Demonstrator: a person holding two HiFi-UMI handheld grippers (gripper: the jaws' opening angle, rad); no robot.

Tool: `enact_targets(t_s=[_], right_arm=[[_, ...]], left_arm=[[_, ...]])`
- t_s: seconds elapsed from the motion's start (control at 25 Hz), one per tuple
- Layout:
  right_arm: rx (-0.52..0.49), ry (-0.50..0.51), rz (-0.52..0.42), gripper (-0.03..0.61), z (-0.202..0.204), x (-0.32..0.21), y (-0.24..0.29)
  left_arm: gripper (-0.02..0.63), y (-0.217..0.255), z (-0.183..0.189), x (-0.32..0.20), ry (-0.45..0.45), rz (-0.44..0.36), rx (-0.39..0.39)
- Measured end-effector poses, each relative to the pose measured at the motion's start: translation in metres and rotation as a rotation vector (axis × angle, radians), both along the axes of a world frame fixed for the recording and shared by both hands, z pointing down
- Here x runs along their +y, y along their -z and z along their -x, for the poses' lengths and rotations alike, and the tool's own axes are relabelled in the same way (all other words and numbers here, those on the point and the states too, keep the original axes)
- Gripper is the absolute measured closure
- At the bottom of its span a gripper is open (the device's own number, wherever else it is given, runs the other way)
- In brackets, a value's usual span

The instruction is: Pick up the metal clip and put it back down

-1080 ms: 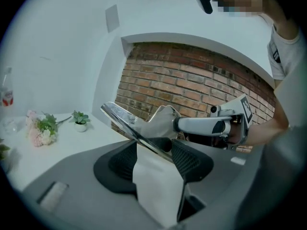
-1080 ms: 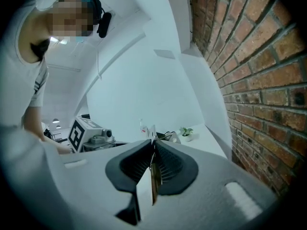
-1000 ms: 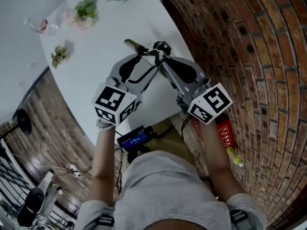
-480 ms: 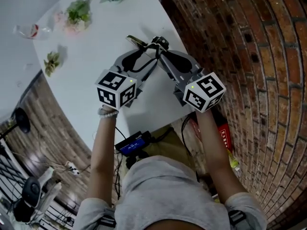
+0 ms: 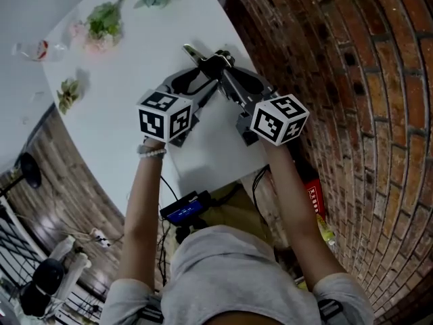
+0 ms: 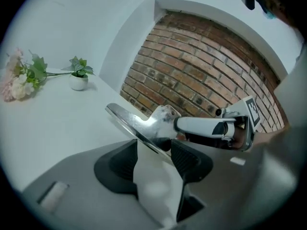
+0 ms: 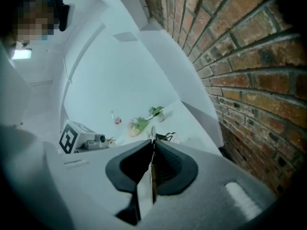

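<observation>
Head view: the person's two grippers converge on the metal clip (image 5: pixel 203 56) over the white table (image 5: pixel 135 73), close to the table edge that runs along the brick wall (image 5: pixel 338 59).

The left gripper (image 5: pixel 201 76) comes in from the lower left and the right gripper (image 5: pixel 225 73) from the lower right, so the clip sits at the point where their tips meet (marker cubes nearest the person).

Left gripper view: the jaws stand wide and grasp the clip's thick body. Its shiny flat lever (image 6: pixel 139 123) runs diagonally up and left past the pads (image 6: pixel 189 159). The right gripper's white finger (image 6: pixel 206 125) reaches the clip from the right.

Right gripper view: the jaws are nearly together, clamped on a thin metal plate of the clip (image 7: pixel 152 135) that stands on edge between them.

Whether the clip touches the tabletop cannot be told.

Farther along the table lie a pink-and-green flower bunch (image 5: pixel 101 22) and a small potted sprig (image 6: pixel 78 75), both well apart from the clip.
</observation>
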State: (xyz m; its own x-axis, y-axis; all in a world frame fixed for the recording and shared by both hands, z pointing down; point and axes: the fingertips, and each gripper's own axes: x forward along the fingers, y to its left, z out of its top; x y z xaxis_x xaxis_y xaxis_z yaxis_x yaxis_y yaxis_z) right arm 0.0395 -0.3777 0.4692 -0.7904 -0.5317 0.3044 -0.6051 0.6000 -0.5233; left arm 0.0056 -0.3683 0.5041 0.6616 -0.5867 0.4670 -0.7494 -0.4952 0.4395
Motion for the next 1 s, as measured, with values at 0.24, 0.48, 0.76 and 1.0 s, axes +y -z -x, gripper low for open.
enact_targets(t_s=[0.24,0.48,0.76,1.0], right_arm=[[0.030,-0.044,0.046,0.554,-0.001,-0.014,-0.021],[0.090,-0.077,0.063,0.551,0.001,-0.022,-0.029],[0.171,-0.095,0.047,0.529,0.003,-0.034,-0.033],[0.254,-0.127,-0.044,0.456,-0.008,-0.029,-0.022]], left_arm=[[0.409,-0.003,0.003,0.004,-0.005,-0.009,-0.070],[0.458,0.008,0.008,0.013,0.022,-0.053,-0.090],[0.550,0.024,0.018,0.029,0.061,-0.104,-0.100],[0.603,0.044,0.033,0.047,0.075,-0.173,-0.112]])
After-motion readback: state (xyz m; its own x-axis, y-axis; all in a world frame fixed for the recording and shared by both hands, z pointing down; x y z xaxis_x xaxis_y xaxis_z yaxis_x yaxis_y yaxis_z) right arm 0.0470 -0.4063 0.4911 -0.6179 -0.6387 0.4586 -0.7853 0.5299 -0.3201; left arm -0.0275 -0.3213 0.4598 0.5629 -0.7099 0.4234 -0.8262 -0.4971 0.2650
